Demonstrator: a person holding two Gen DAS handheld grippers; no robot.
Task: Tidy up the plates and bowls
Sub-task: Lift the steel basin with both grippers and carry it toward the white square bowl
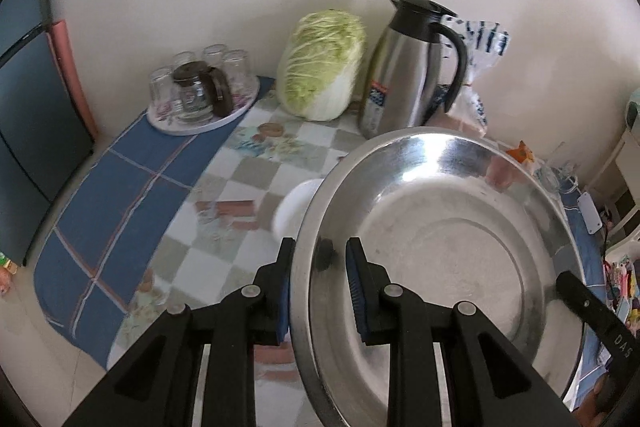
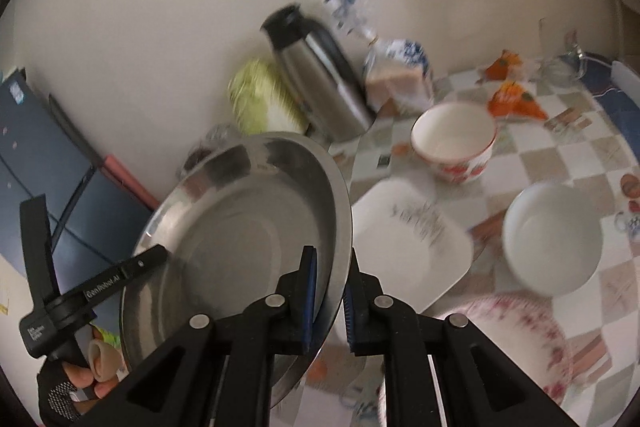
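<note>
Already off the table, the steel basin [image 1: 436, 251] hangs between both tools: the left gripper [image 1: 320, 251] pinches its near-left rim at the bottom centre of the left wrist view, and the right gripper [image 2: 332, 267] is pressed onto the opposite rim at the bottom centre of the right wrist view. Each grip is only a thin bite on smooth, sloping metal, so the basin could probably slip or swing out if the two hands drift apart or tilt unevenly. Below it, a square white plate [image 2: 412, 243], a white bowl [image 2: 554, 241] and a flowered bowl [image 2: 454, 143] lie within reach of a drop. Further back, the steel jug [image 2: 320, 79] and cabbage [image 2: 260, 99] are smeared by blur. A white object [image 1: 294, 207] is mostly hidden behind the basin's rim, and the flowered plate [image 2: 528, 343] is cut off at the lower right
</note>
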